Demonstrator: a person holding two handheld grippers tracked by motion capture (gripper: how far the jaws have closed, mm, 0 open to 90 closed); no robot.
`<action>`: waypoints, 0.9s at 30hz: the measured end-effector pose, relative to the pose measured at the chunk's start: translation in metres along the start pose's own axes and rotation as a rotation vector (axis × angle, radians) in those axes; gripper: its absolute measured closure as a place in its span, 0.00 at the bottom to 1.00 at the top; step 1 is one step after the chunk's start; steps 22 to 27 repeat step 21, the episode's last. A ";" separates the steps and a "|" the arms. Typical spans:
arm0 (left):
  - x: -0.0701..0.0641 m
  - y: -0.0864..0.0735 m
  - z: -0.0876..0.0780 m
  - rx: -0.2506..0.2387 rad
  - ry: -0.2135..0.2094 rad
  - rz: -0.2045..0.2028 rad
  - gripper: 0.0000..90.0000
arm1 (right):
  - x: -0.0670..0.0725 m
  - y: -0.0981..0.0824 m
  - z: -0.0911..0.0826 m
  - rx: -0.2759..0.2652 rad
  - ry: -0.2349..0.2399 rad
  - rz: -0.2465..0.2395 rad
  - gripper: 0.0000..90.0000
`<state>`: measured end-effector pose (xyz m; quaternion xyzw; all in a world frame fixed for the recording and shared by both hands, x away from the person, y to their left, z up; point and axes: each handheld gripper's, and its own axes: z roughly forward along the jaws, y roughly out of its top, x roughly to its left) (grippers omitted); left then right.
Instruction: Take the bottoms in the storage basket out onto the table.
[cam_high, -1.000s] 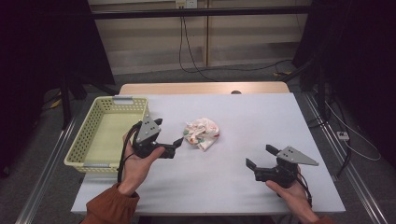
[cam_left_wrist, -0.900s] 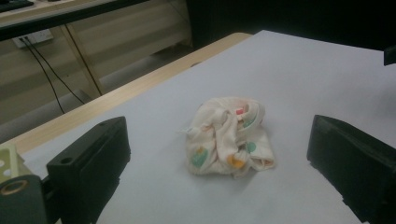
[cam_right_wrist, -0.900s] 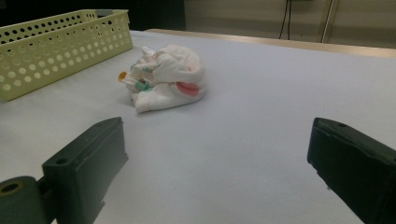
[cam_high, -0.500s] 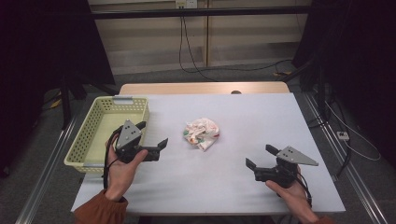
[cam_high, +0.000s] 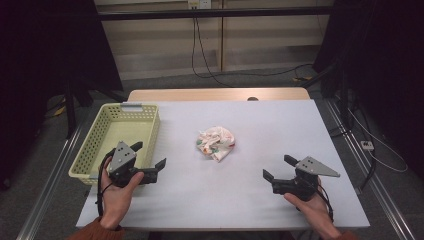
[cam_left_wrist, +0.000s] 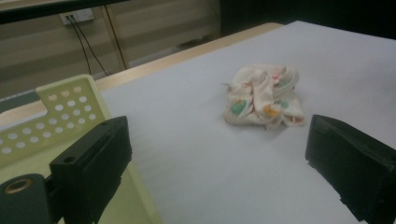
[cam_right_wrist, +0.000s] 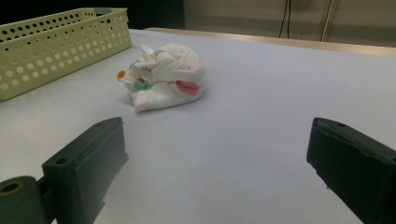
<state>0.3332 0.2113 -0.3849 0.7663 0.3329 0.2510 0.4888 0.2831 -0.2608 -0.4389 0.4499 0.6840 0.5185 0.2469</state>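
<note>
While left gripper (cam_high: 148, 161) gapes, crumpled cloth (cam_high: 216, 142) lies well ahead, untouched.

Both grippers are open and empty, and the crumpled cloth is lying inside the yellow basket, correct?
Not quite. The crumpled cloth lies on the white table, apart from the yellow basket, as the high view shows. The left gripper and right gripper are indeed open and empty.

A: what are the hands doing rn?

B: left gripper (cam_high: 149, 161) is hovering low at the near left with jaws gaping wide. Right gripper (cam_high: 279, 168) is sitting near right, jaws spread too, both forearms coming in from the bottom.
</note>
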 end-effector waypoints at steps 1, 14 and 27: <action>0.000 -0.001 -0.002 0.003 0.003 0.000 0.08 | 0.000 0.000 0.000 0.000 0.000 0.001 0.05; -0.007 -0.027 -0.018 -0.039 0.044 -0.018 0.07 | 0.000 0.000 -0.001 0.000 -0.002 -0.006 0.05; -0.007 -0.030 -0.016 -0.034 0.030 -0.051 0.07 | 0.000 0.001 -0.002 -0.004 0.002 -0.009 0.05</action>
